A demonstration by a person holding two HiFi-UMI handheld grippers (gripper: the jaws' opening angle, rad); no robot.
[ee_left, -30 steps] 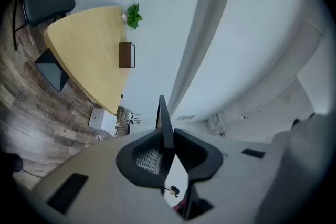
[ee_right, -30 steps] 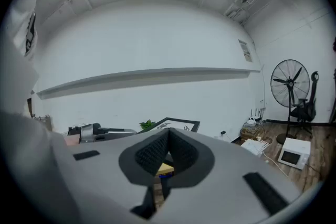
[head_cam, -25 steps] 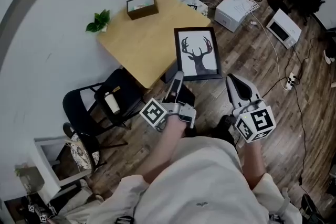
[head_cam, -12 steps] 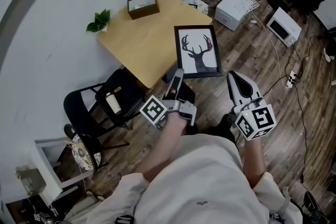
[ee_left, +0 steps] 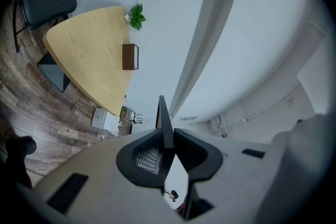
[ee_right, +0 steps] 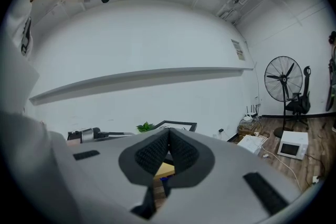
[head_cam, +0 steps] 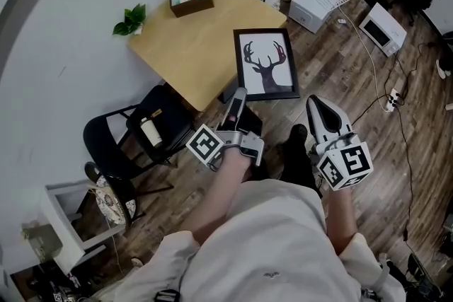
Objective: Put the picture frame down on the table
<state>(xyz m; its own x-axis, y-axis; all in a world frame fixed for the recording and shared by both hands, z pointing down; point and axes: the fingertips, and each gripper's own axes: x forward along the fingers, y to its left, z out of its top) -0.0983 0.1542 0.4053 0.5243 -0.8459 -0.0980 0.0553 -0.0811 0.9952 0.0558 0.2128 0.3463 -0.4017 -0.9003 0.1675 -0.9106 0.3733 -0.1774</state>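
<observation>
Pinching the picture frame [head_cam: 265, 66], the left gripper [head_cam: 238, 97] should lay it flat, well inside the table [head_cam: 184, 39] edge; the right gripper [head_cam: 316, 106] is pressed together, empty.

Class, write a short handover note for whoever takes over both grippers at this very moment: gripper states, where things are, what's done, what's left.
Left gripper: shut on the lower edge of the black picture frame with the deer print, which is held in the air by the light wooden table.
Right gripper: shut, empty, off to the side.
Done: frame gripped, at the table's edge.
Left: lay it on the tabletop, then open the jaws.
</observation>
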